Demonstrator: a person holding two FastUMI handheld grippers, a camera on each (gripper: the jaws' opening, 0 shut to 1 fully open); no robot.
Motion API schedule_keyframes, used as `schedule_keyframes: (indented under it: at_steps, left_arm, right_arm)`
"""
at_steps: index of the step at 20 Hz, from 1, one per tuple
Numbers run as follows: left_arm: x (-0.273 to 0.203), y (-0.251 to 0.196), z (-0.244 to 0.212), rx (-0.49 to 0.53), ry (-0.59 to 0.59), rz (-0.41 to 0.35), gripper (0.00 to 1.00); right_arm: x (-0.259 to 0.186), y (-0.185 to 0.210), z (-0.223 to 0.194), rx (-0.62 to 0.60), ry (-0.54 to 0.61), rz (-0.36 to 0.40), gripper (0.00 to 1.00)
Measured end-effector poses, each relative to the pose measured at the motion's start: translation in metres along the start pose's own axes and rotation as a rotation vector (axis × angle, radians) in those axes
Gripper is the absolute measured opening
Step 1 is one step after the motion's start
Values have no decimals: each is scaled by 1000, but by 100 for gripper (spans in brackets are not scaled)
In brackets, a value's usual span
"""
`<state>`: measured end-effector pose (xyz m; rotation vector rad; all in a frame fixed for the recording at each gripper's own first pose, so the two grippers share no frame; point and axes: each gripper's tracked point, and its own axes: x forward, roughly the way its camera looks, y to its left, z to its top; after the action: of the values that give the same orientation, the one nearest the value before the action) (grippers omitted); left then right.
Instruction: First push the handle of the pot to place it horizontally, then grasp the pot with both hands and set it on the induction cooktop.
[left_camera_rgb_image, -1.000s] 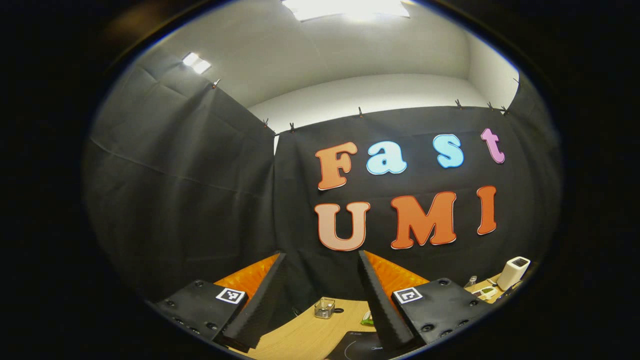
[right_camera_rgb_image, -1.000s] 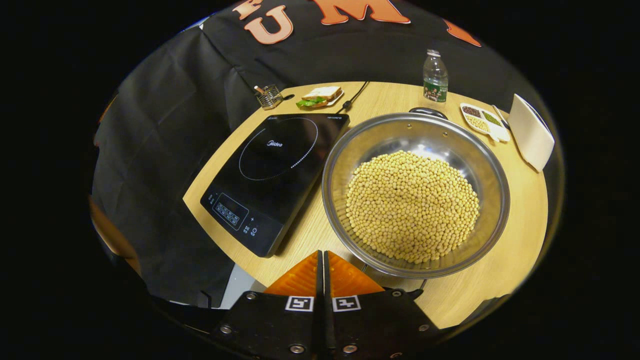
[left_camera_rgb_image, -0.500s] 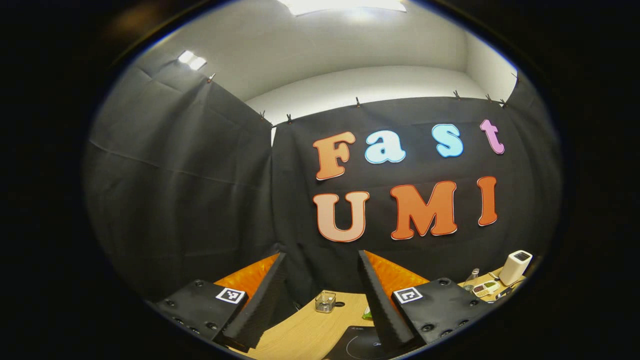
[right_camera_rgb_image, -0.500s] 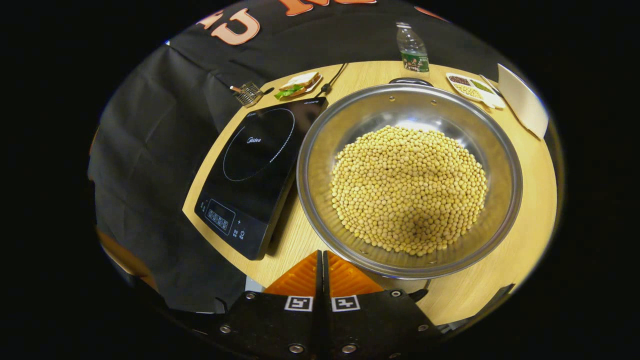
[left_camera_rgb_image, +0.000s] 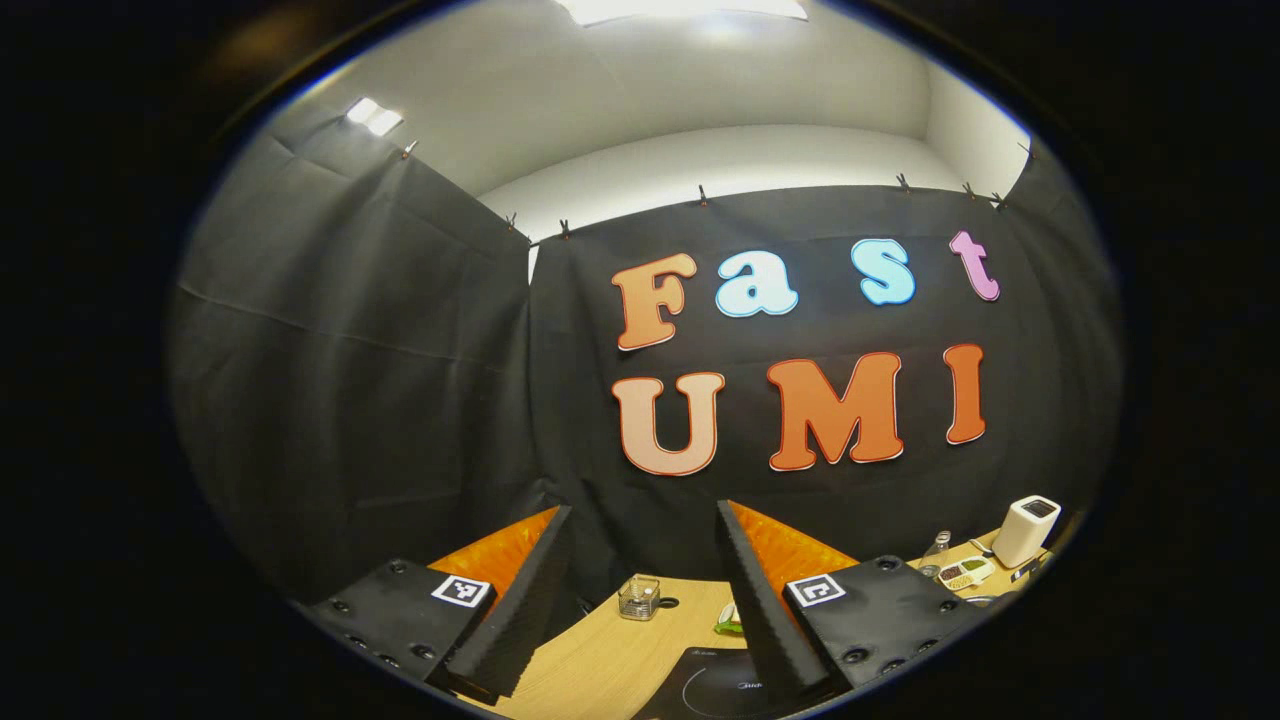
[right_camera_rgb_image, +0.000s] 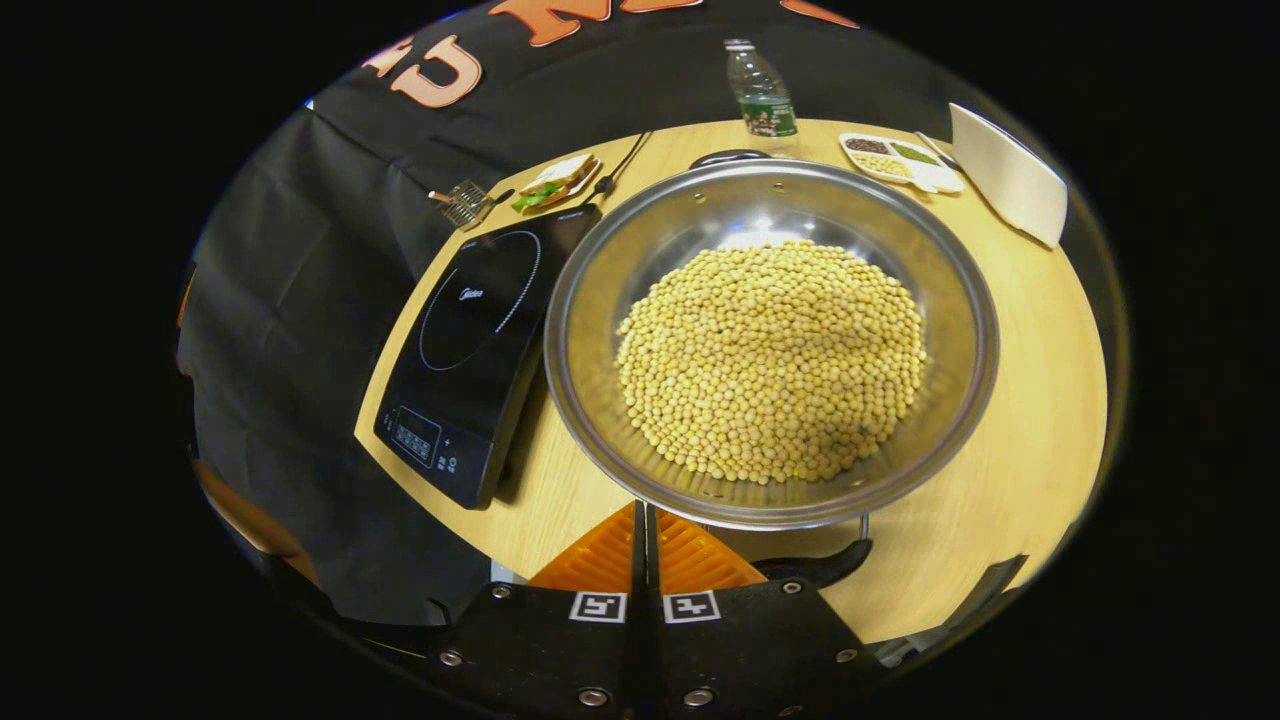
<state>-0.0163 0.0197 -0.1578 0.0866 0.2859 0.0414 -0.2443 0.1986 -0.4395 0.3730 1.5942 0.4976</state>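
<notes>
A wide steel pot (right_camera_rgb_image: 680, 220) heaped with yellow beans sits on the round wooden table (right_camera_rgb_image: 1020, 400) in the right gripper view. Its near black handle (right_camera_rgb_image: 825, 568) lies just right of my right gripper (right_camera_rgb_image: 640, 512), which is shut with nothing in it, tips at the pot's near rim. The far handle (right_camera_rgb_image: 728, 157) points toward the wall. The black induction cooktop (right_camera_rgb_image: 470, 330) lies left of the pot, close beside it. My left gripper (left_camera_rgb_image: 642, 518) is open, raised above the table's left side and aimed at the wall, with a corner of the cooktop (left_camera_rgb_image: 715, 682) below it.
Along the table's far edge stand a water bottle (right_camera_rgb_image: 760, 90), a sandwich (right_camera_rgb_image: 552, 180), a small wire holder (right_camera_rgb_image: 462, 203), a divided dish (right_camera_rgb_image: 895, 160) and a white box (right_camera_rgb_image: 1005, 175). The cooktop's cord (right_camera_rgb_image: 625, 160) runs to the back.
In the right gripper view the pot has come nearer and slid left. Its near handle now shows to the right of the shut fingers. The left gripper view has dipped and drifted slightly.
</notes>
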Motion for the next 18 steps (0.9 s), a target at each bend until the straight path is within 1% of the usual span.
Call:
schedule_keyframes:
  at_steps: [3,4,6,8,9,10,12,18]
  left_arm:
    - [5,-9,2,0,-5,-11,91]
    - [4,-10,4,0,-8,-14,93]
    - [1,-12,3,2,-10,-18,93]
    - [1,-12,5,1,-12,-18,91]
    - [0,-12,4,-1,-13,-18,92]
    - [1,-12,3,-2,-11,-17,91]
    - [0,-12,2,-2,-10,-14,94]
    - [2,-15,-2,0,5,-14,92]
  right_arm:
    - [-5,-21,2,25,-14,-34,0]
    - [-7,-27,3,30,-18,-44,0]
    - [-10,-39,5,37,-24,-64,0]
    - [-11,-47,6,43,-26,-75,0]
    - [-12,-51,7,47,-27,-79,0]
    - [-13,-55,7,47,-28,-84,0]
    - [-16,-64,9,51,-31,-99,0]
    - [-21,-94,18,66,-37,-150,0]
